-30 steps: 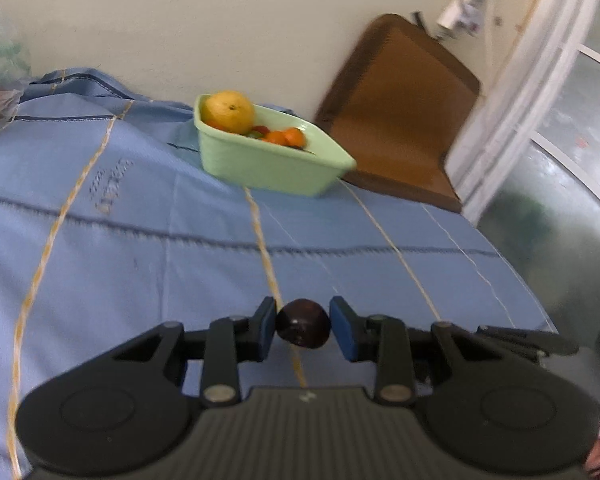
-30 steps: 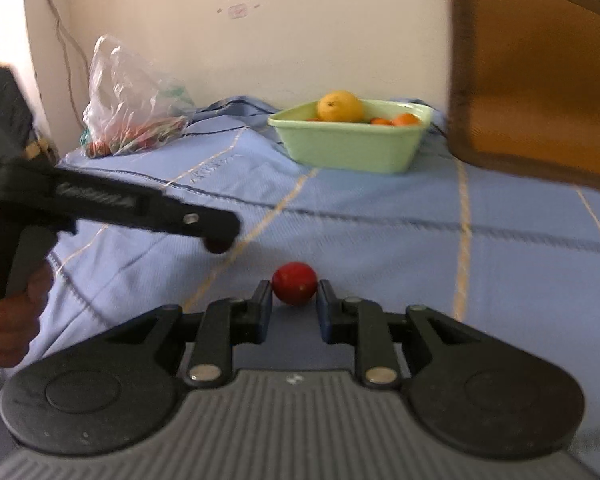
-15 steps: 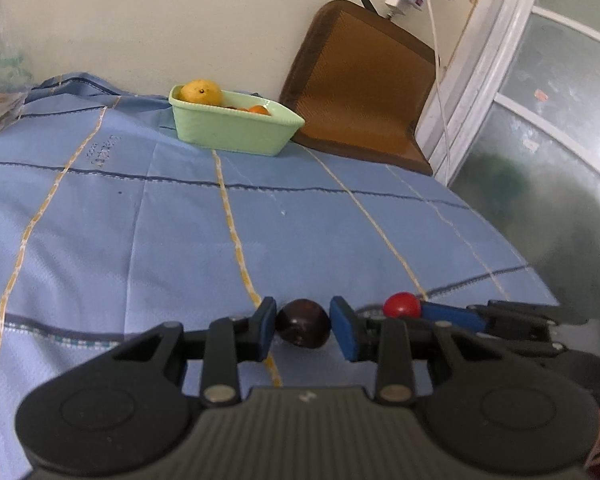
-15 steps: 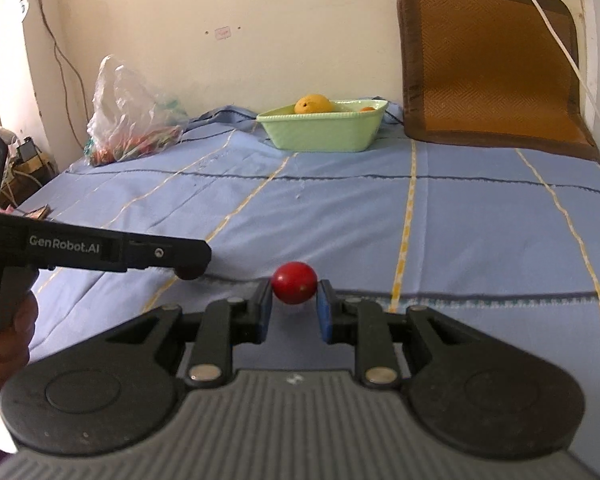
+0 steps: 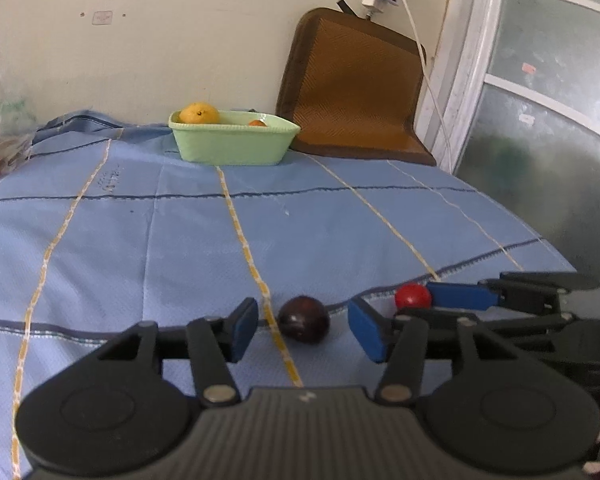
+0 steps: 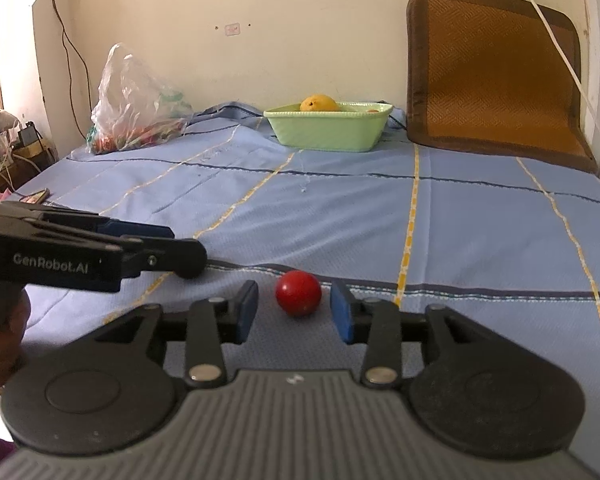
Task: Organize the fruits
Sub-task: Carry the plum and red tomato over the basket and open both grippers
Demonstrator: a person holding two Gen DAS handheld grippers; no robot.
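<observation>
A dark purple plum (image 5: 303,319) lies on the blue bedsheet (image 5: 140,220) between the fingers of my left gripper (image 5: 306,330), which is open and not touching it. A small red fruit (image 6: 298,293) lies on the sheet between the fingers of my right gripper (image 6: 294,312), also open. The red fruit also shows in the left wrist view (image 5: 413,296), beside the right gripper. A pale green basket (image 5: 232,142) with a yellow-orange fruit (image 5: 199,113) and small orange ones stands far back by the wall; it also shows in the right wrist view (image 6: 328,126).
A brown woven cushion (image 6: 496,72) leans on the wall right of the basket. A clear plastic bag (image 6: 134,108) of produce sits at the back left. The bed's right edge drops off near a glass door (image 5: 548,120). A white cable (image 5: 420,52) hangs by the cushion.
Both grippers have opened and let go of their fruits. The plum and the red fruit now rest on the sheet between the spread fingers.
</observation>
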